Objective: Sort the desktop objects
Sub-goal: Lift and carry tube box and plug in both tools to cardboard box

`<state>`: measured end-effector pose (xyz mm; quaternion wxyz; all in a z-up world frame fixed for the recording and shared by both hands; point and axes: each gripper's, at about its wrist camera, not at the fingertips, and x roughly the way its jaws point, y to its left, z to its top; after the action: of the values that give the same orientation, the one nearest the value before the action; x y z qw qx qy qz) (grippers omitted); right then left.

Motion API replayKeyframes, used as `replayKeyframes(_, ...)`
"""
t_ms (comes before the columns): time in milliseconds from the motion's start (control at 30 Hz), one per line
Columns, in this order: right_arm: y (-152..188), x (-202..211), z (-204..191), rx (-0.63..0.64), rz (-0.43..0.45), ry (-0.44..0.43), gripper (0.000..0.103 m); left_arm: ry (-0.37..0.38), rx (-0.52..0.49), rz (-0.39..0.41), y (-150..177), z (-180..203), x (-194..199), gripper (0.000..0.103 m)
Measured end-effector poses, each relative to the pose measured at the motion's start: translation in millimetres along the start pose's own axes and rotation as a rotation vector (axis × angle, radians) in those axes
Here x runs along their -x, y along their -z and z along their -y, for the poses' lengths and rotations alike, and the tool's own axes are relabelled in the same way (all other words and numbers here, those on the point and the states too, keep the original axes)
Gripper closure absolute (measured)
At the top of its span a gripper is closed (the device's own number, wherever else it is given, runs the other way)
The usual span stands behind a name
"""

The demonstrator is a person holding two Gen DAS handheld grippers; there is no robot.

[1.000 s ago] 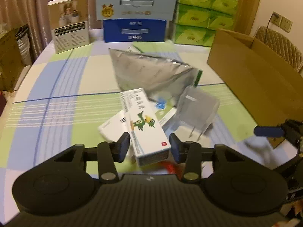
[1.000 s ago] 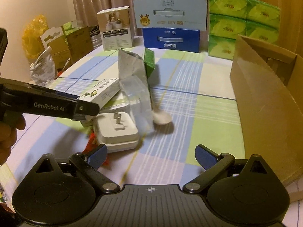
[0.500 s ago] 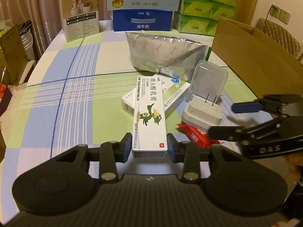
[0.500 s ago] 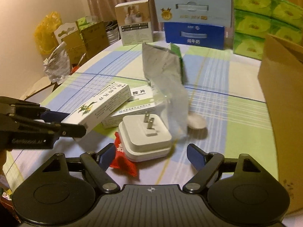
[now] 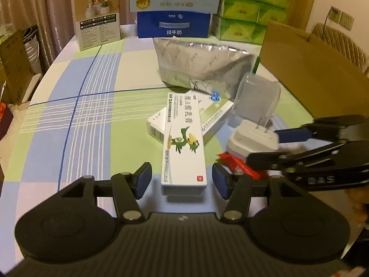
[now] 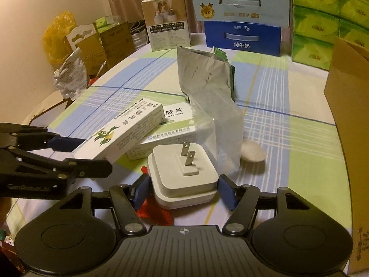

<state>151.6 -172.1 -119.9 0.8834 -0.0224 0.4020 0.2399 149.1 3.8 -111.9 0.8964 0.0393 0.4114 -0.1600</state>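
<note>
A long white ointment box [image 5: 184, 143] with a green bird lies on a flat tablet box [image 5: 214, 115], its near end between the open jaws of my left gripper [image 5: 182, 182], apart from both pads. A white plug adapter [image 6: 184, 175] with a clear cover [image 6: 219, 124] sits between the jaws of my right gripper [image 6: 183, 190], pads close to its sides; contact is unclear. The ointment box [image 6: 120, 133], tablet box [image 6: 170, 124] and left gripper [image 6: 76, 152] show in the right wrist view; the adapter [image 5: 251, 140] and right gripper [image 5: 274, 145] in the left.
A red wrapper [image 5: 239, 166] lies under the adapter. A silver foil bag [image 5: 203, 67] stands behind the boxes. An open cardboard box [image 5: 311, 69] is at the right. Milk cartons [image 5: 173, 23], green tissue packs [image 5: 249, 11] and a product box [image 5: 96, 16] line the far edge.
My left gripper lowered the ointment box onto the pile and opened off it. My right gripper moved forward and narrowed around the plug adapter.
</note>
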Motion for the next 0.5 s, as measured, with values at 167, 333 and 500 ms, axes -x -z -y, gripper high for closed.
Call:
replayKeyframes(167, 18, 25, -6, 0.016, -0.029, 0.125, 0.042, -0.028, -0.06, -0.008, 5, 15, 0, 0.058)
replayKeyframes(333, 40, 43, 1, -0.039, -0.048, 0.262, 0.042, -0.017, -0.099, -0.013, 11, 31, 4, 0.065)
replayKeyframes(500, 46, 47, 6, -0.087, -0.042, 0.258, 0.042, 0.007, -0.107, -0.025, 20, 41, 11, 0.066)
